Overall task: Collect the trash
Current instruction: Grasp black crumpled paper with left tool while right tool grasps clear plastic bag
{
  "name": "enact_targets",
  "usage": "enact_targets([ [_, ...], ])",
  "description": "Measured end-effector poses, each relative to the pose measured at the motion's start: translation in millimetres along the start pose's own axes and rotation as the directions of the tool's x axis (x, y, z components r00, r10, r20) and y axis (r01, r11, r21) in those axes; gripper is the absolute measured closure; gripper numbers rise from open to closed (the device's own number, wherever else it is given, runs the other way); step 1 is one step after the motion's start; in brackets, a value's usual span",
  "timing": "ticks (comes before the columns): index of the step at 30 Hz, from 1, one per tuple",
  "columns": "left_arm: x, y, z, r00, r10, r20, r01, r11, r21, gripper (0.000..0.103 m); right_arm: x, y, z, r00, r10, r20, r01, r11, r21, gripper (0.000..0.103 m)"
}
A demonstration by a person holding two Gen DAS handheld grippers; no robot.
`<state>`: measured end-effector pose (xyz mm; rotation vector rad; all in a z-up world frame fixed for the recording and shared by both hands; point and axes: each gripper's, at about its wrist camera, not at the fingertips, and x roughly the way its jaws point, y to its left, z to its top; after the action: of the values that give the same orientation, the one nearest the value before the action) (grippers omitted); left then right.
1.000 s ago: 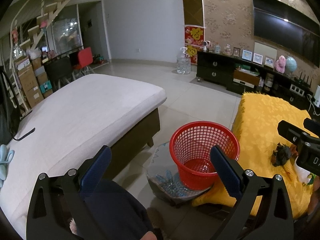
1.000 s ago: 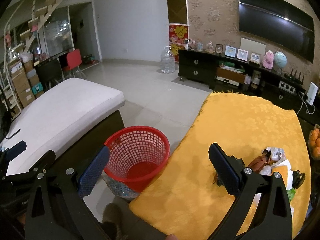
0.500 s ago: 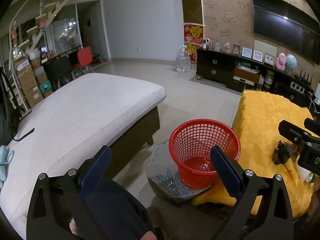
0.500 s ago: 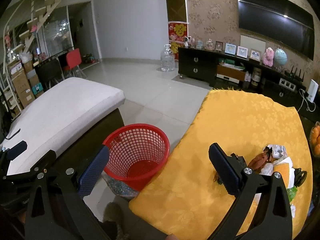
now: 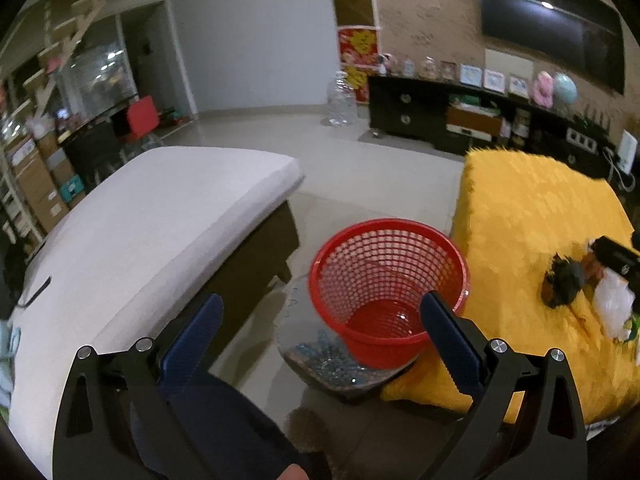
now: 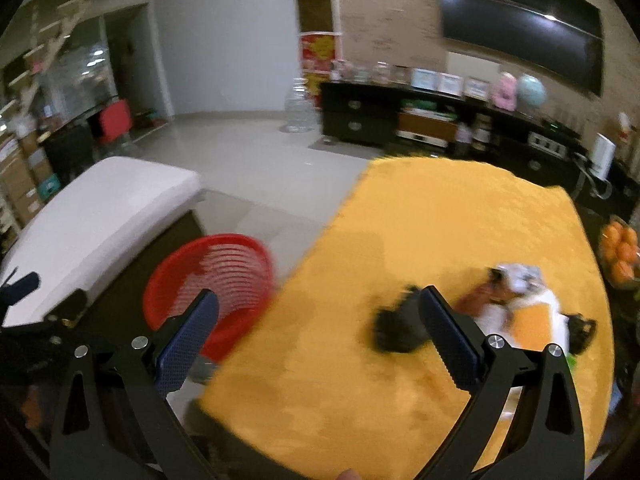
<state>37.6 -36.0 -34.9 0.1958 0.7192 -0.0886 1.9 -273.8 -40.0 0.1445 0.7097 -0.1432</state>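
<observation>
A red mesh basket point(image 5: 386, 286) stands on the floor beside the table with the yellow cloth point(image 5: 532, 216); it also shows in the right wrist view as the basket point(image 6: 212, 268). A heap of trash lies on the cloth: a dark crumpled lump point(image 6: 396, 328), white paper point(image 6: 520, 276) and an orange piece point(image 6: 530, 322). From the left wrist the dark lump point(image 5: 562, 282) and white wrapper point(image 5: 610, 308) sit at the right. My left gripper point(image 5: 318, 324) hangs open above the basket's near side. My right gripper point(image 6: 318, 320) is open over the cloth, left of the heap, its right finger overlapping the dark lump. Both hold nothing.
A low bed with a white mattress point(image 5: 152, 216) lies left of the basket. A bowl of oranges point(image 6: 620, 252) sits past the table's right edge. A dark TV cabinet point(image 6: 420, 124) and a water jug point(image 6: 300, 106) stand at the back. Tiled floor point(image 5: 352, 168) is open between.
My right gripper has swung right and forward over the cloth towards the trash heap; its view is now blurred. My left gripper has shifted only slightly towards the basket.
</observation>
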Motion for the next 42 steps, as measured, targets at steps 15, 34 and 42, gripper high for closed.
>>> enact_targets([
  [15,56.0,-142.9,26.7,0.968,-0.219,-0.119,0.244,0.931,0.273,0.008,-3.8,-146.4,-21.9,0.967,-0.256,-0.010,0.251,0.938,0.238,0.006],
  [34,117.9,-299.9,27.3,0.799,-0.466,-0.380,0.591,0.726,0.352,0.011,12.4,-209.8,-47.6,0.965,-0.249,-0.079,0.260,0.878,0.402,0.006],
  [42,133.7,-302.7,21.7,0.729,-0.502,-0.465,0.658,0.702,0.273,0.053,18.6,-201.5,-46.7,0.979,-0.186,-0.082,0.203,0.906,0.373,0.006],
])
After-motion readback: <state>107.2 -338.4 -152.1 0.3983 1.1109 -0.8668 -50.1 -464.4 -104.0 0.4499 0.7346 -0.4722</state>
